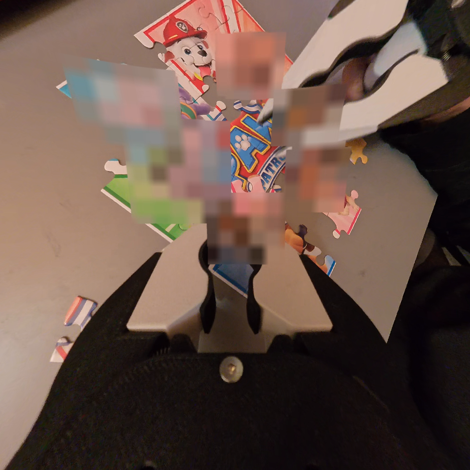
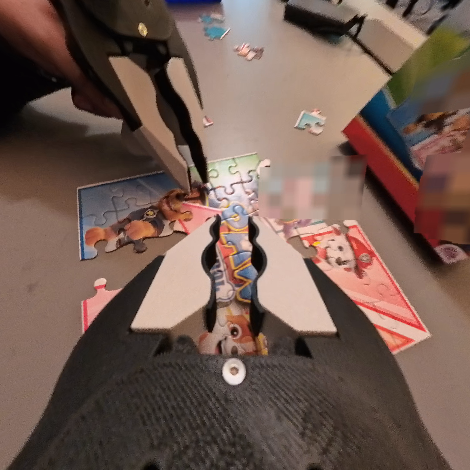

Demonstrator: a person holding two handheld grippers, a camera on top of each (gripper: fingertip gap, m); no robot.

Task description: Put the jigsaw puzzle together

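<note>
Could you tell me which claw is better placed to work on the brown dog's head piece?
Left, probably. The left claw has its tips at the brown dog's head in the puzzle, while the right claw hangs open over the blue-and-red badge at the middle.

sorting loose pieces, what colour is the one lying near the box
Mostly light blue and white loose piece; right wrist view shows it best.

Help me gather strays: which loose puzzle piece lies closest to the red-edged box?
The teal-and-white piece, alone just left of the box; the pink cluster and blue cluster lie farther back.
</note>
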